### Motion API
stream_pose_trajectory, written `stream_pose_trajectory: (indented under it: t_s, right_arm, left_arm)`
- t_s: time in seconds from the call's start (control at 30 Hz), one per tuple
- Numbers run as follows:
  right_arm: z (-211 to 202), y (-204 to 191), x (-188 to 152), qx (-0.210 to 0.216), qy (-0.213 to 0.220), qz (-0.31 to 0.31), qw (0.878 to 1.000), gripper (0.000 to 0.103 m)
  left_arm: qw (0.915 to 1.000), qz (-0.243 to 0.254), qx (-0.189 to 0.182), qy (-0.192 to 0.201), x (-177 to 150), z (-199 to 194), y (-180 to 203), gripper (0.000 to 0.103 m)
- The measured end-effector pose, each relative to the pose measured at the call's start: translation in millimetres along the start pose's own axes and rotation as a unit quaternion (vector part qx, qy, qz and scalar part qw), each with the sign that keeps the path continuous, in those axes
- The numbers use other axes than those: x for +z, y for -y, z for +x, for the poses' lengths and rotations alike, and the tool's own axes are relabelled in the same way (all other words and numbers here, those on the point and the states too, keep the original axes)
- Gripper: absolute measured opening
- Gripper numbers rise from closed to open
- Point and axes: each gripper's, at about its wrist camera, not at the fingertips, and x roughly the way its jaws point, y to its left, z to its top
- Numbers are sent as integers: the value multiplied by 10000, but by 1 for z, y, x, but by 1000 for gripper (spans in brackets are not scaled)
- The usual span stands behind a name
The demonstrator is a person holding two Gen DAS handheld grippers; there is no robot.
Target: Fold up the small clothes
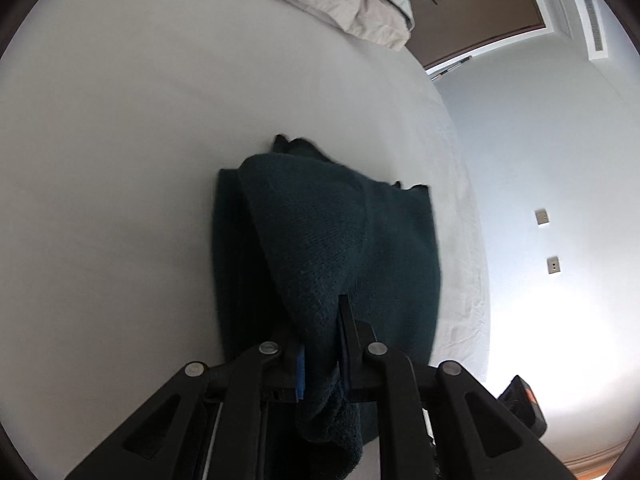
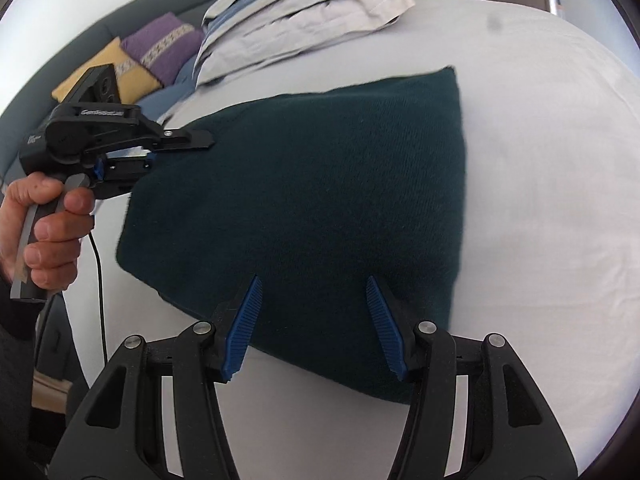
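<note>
a white-sheeted bed (image 2: pixel 540 208) carries a dark green knit garment (image 2: pixel 320 184) and stacked pale pillows (image 2: pixel 304 12).

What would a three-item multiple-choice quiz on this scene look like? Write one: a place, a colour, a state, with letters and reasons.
1. Where does the dark garment lie?
A. on the white bed sheet
B. on a wooden floor
C. in a basket

2. What colour are the right tongs' pads?
A. red
B. blue
C. yellow

3. How are the left tongs?
A. wide open and empty
B. shut on the garment
C. shut on a pillow

Answers: 1 A, white sheet shows all round the cloth; 2 B, both ribbed pads are blue; 3 B, knit cloth is pinched between the closed fingers.
</note>
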Motion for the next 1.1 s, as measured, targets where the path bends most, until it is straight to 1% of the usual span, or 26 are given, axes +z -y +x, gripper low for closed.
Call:
stream_pose_trajectory:
  t_s: [0.07,0.13,0.2,0.27,0.33,0.4,0.47,0.53,0.6,0.63,0.67,0.73,0.77,0.8,0.83,0.87,0.9,1.0,1.03,1.1]
  right_arm:
    - [4,-8,-7,-121,-72,-148,9998,55]
    - [4,-14,-13,-188,-82,-290,9994,55]
    - [2,-11,-14,-140,-93,-268,9995,54]
    - [-2,-6,-13,-79,-77,-172,9998,53]
    - [-8,-4,-5,-13,47,-32,10000,53]
    - [-27,4,-7,87,287,81,9995,53]
    - [-34,9,-6,192,436,175,9987,53]
    - [-33,12,-5,305,404,288,9983,53]
    - [-26,17,-5,300,279,416,9983,53]
    - [-21,20,-7,319,186,509,9980,53]
    - [-16,26,-5,359,93,619,9974,50]
    - [-12,38,-12,411,42,816,9958,38]
    - [-10,48,-13,475,22,960,9942,29]
    - [-9,57,-14,622,11,1116,9918,24]
    - [-7,69,-15,785,-12,1356,9876,18]
    - [-5,78,-15,847,-58,1506,9849,5]
    - [-2,90,-17,916,-130,1687,9813,0]
    - [10,111,-21,1368,-152,1974,9706,0]
    - [11,112,-22,1410,-135,2018,9691,0]
    - [10,109,-23,1364,-137,1982,9705,0]
  left_arm:
    - [9999,-135,-77,3,-5,9,-19,14]
    - [9991,-269,-327,96,-10,11,-31,15]
    - [9984,-325,-431,162,-11,10,-35,19]
    - [9983,-319,-446,215,-11,8,-34,20]
    - [9984,-302,-281,392,-10,-1,-31,25]
    - [9972,-204,47,722,-11,-21,-26,29]
    - [9934,35,214,1124,-16,-43,-7,29]
    - [9892,467,369,1338,-25,-56,18,29]
    - [9849,924,462,1390,-40,-58,43,29]
    - [9829,1156,515,1341,-48,-54,55,29]
    - [9803,1397,611,1256,-59,-46,63,29]
    - [9765,1680,897,1012,-74,-26,64,29]
    - [9773,1658,1018,842,-80,-12,57,29]
    - [9807,1516,1017,704,-84,0,47,29]
    - [9830,1412,969,657,-87,7,39,26]
    - [9834,1384,931,713,-90,10,33,23]
    - [9832,1391,881,787,-91,10,30,21]
    - [9863,1245,701,823,-92,7,25,21]
    - [9867,1235,661,828,-92,7,23,21]
    - [9881,1163,555,842,-92,5,18,21]
